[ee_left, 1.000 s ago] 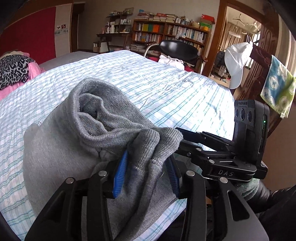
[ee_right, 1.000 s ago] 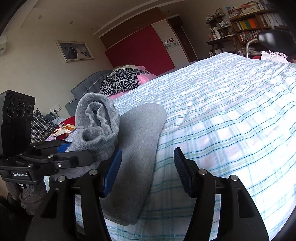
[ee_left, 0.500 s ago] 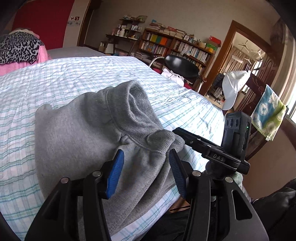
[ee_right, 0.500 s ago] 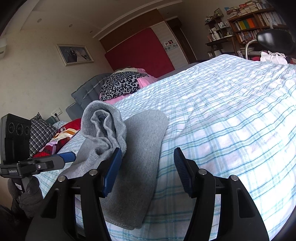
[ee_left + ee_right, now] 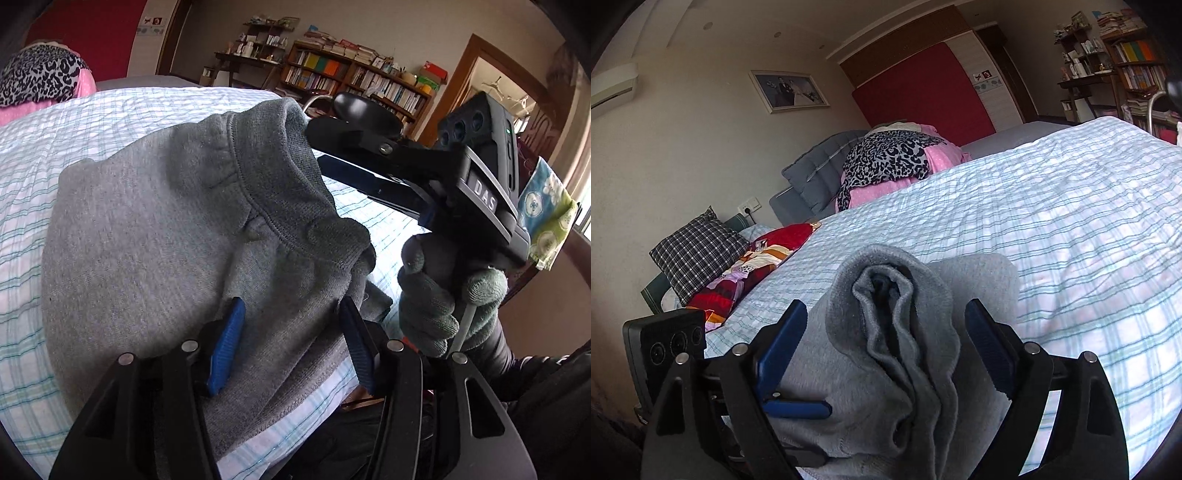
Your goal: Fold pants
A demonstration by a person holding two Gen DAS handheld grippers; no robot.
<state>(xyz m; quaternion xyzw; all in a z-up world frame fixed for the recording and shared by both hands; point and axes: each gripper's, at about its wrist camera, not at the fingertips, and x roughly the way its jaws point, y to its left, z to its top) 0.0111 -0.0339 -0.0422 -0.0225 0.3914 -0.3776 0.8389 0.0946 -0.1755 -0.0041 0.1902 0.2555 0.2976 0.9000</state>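
The grey pants [image 5: 155,236] lie folded in a bundle at the near edge of the striped bed [image 5: 110,114]. My left gripper [image 5: 290,341] is open, its blue pads on either side of the bundle's near part. The right gripper's body [image 5: 469,184] reaches over the ribbed waistband [image 5: 295,199]. In the right wrist view my right gripper [image 5: 882,350] is open, with the raised waistband fold [image 5: 890,306] standing between its pads. The left gripper's blue pad [image 5: 798,408] shows at the lower left against the pants.
A leopard and pink bedding pile [image 5: 890,162] sits at the bed's far end. A checked cushion [image 5: 698,251] and a red patterned cloth [image 5: 757,258] lie at the left. A bookshelf [image 5: 354,85], a black chair [image 5: 365,110] and a hanging towel [image 5: 546,218] stand beyond the bed.
My left gripper let go of the waistband and opened. The bundle settled flatter on the bed. My right gripper moved left and closer, so the waistband fold now stands between its pads.
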